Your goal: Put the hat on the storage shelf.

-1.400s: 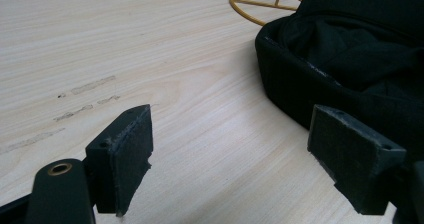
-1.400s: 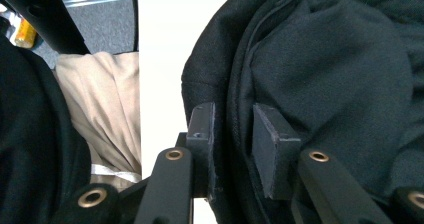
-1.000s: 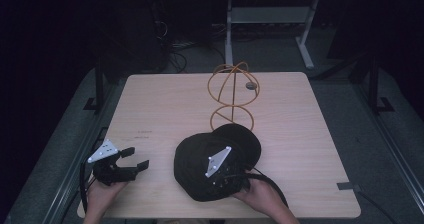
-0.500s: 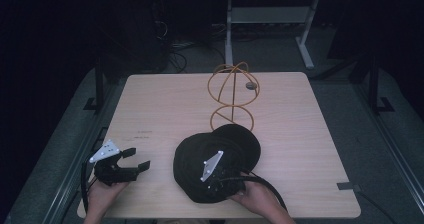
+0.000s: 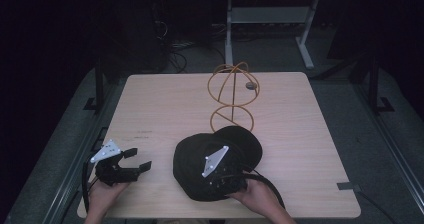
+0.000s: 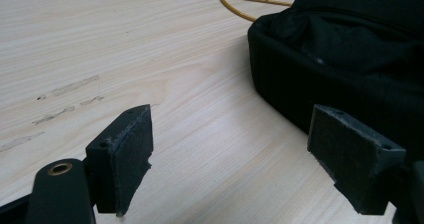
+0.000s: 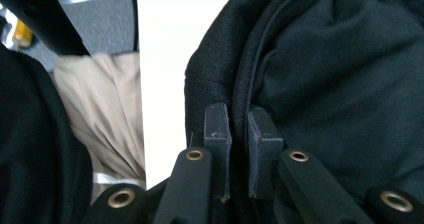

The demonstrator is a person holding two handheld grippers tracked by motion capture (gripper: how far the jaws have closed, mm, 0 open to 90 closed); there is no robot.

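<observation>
A black cap lies on the near middle of the light wooden table, its brim toward the far right, just in front of the base ring of an orange wire hat stand that rises upright at the table's centre. The right gripper sits over the near part of the cap, held by the person's right hand. In the right gripper view its jaws are clenched on the cap's rim, the fabric edge pinched between the two pads. The left gripper rests at the near left corner of the table, well apart from the cap, in the left hand. Its jaws stand wide and released, with bare tabletop between them; in the left gripper view the cap's side sits just beyond the right-hand pad.
</observation>
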